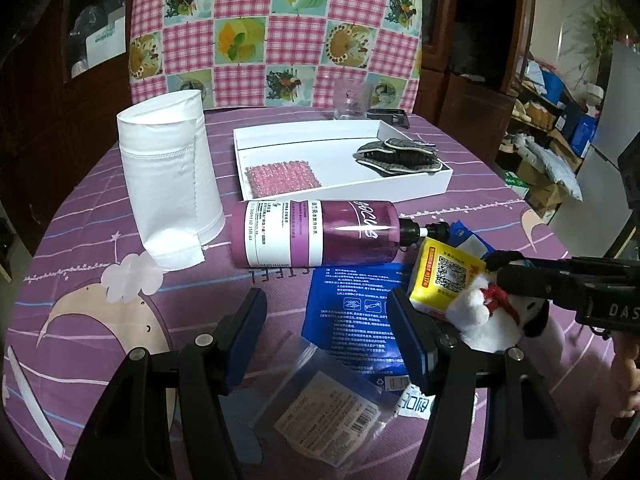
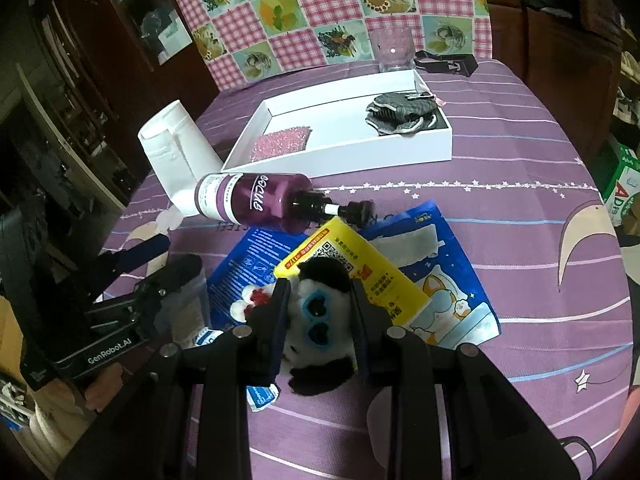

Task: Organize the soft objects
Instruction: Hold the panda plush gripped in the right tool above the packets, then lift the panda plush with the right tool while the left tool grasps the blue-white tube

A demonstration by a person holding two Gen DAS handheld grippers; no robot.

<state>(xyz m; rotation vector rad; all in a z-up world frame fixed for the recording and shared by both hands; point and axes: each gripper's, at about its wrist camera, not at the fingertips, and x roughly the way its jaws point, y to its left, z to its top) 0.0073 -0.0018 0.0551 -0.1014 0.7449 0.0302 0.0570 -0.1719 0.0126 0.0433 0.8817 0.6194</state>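
Note:
A black-and-white panda plush [image 2: 318, 320] with blue eyes and a red bow lies on the purple cloth, and my right gripper [image 2: 318, 286] is shut on its head. In the left wrist view the plush [image 1: 490, 316] sits under the right gripper's arm [image 1: 568, 284]. My left gripper [image 1: 326, 312] is open and empty above a clear bag [image 1: 320, 408]. A white tray [image 1: 420, 190] at the back holds a pink sponge [image 1: 282, 178] and grey gloves [image 1: 400, 154]; the tray also shows in the right wrist view [image 2: 360, 152].
A purple pump bottle [image 1: 320, 234] lies on its side before the tray. A white paper roll [image 1: 170, 184] stands at the left. A yellow packet [image 1: 444, 276] and a blue packet [image 1: 356, 316] lie by the plush. A glass [image 2: 394, 50] stands at the back.

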